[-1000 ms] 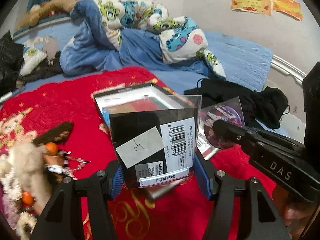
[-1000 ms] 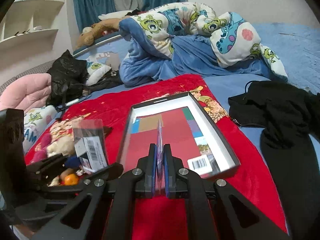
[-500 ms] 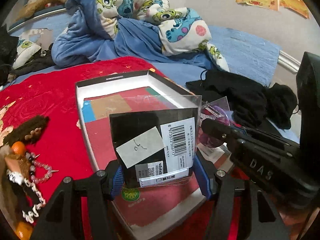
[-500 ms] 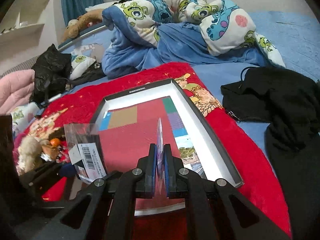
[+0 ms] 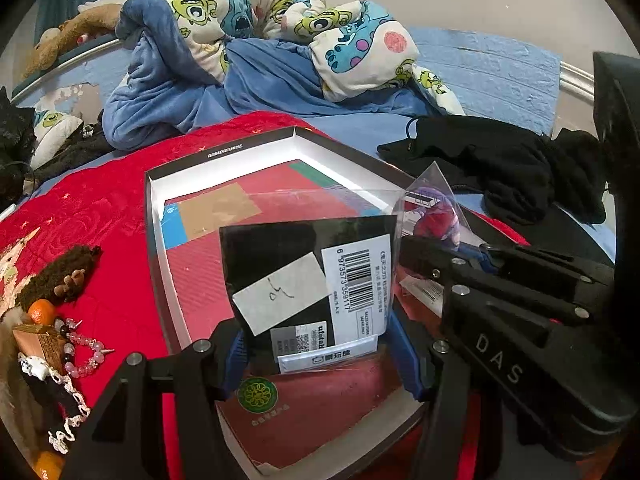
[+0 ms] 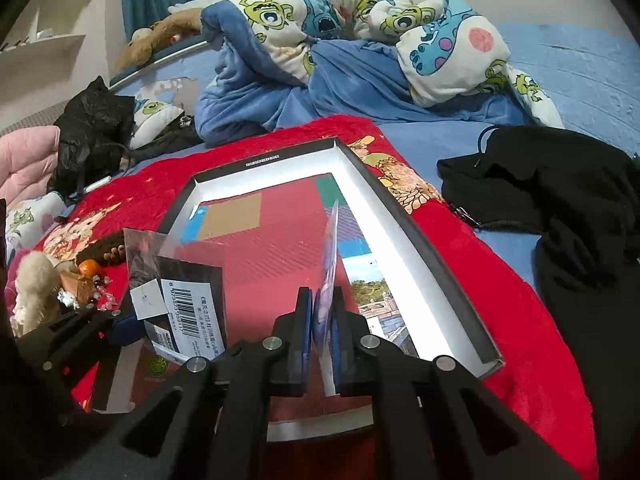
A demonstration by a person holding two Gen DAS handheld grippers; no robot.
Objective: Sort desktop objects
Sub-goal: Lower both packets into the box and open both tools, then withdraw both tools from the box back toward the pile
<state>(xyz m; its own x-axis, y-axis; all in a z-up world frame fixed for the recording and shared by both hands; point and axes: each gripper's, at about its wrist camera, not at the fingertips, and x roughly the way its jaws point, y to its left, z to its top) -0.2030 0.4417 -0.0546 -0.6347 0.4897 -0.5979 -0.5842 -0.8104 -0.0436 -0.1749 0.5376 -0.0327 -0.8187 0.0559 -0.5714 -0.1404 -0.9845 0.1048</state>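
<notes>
Basically both loads are light, stiff and slick: the left gripper (image 5: 316, 354) clamps the lower side edges of a clear-sleeved black card pack (image 5: 308, 280), held upright over the near end of the open shallow box (image 6: 416, 232). The right gripper (image 6: 320, 322) pinches a thin sleeved picture card (image 6: 330, 264) edge-on by its bottom edge, jaws just starting to ease apart, above the box's right half. Glossy film likely slides, so grip low near the stiff edges, not the floppy sleeve top.
</notes>
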